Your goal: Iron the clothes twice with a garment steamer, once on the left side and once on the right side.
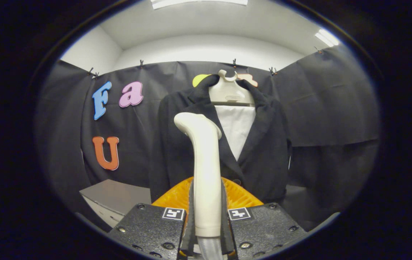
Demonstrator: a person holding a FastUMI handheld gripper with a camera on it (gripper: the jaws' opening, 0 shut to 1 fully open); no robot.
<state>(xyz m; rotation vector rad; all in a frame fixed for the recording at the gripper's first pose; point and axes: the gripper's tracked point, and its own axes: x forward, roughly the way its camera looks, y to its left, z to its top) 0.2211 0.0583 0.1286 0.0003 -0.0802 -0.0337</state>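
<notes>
Steamer (206, 173) clamped upright between both fingers of hand-held gripper (207, 231), handle pinched near its lower end, hose (209, 251) trailing out below. Head bent forward at top, facing jacket (177, 151). Held by the handle probably so that the head could be swept along the fabric with the hose hanging free.

Head level with upper chest of jacket, overlapping the lapel nearest the coloured letters' side. Contact with cloth not determinable: depth unclear from this view.

Jacket dark, hung on pale hanger (229, 94) against booth wall, front facing out, lapels open over a white panel (236, 126). Hung flat and frontal, presumably so both halves could be reached in vertical passes. Button (237, 181) visible low on the front.

Orange ribbed object (235, 196) just beyond the fingers, behind the handle; identity unclear, possibly a steamer stand or base.

Grey box (114, 196) to one side, below the jacket's hem, well apart from steamer.

Judged: start of a pass on one half, head high, likely downward stroke next. Number of passes completed not determinable.
</notes>
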